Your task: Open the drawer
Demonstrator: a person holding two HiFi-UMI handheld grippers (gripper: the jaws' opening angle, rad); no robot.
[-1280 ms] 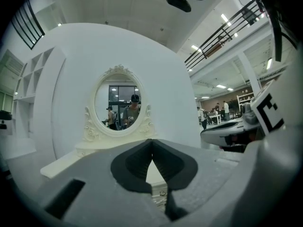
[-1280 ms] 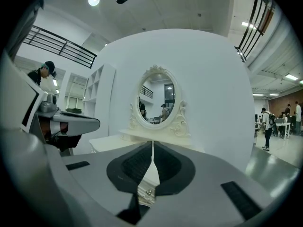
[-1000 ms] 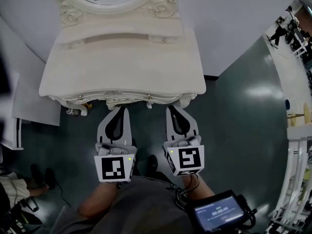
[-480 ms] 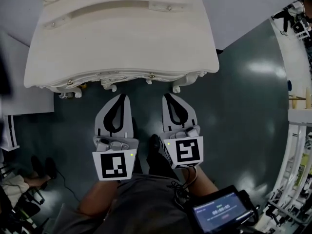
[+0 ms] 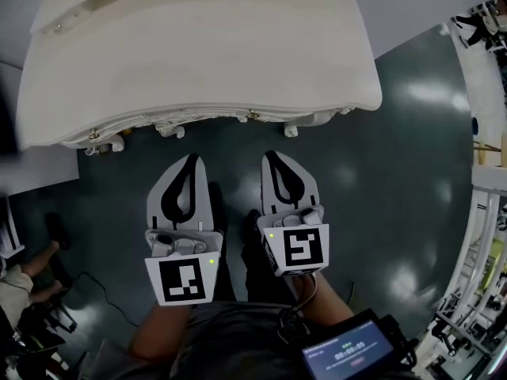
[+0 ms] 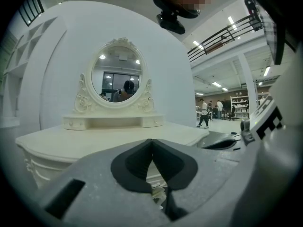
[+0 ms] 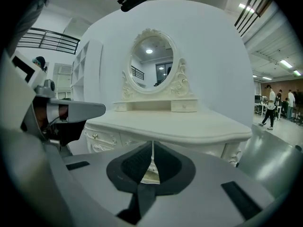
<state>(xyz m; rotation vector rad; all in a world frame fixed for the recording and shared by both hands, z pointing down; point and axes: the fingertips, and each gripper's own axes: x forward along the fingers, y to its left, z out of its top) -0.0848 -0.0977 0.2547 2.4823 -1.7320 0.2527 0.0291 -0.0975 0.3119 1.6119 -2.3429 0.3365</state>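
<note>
Both the left tool (image 5: pixel 190 160) and right tool (image 5: pixel 272 157) are hovering closed and empty short of the drawer (image 7: pixel 107 140) sitting under the tabletop (image 5: pixel 198 62) edge, so shut jaws are risking glancing off its knob (image 7: pixel 94 136).

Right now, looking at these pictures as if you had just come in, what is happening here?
A person holds a two-jaw gripper in each hand, facing a cream dressing table with an oval mirror. The left gripper and the right gripper are side by side, both shut and empty, just short of the table's front edge. Neither touches a drawer knob, and the drawers look closed, so the opening has not begun.
</note>
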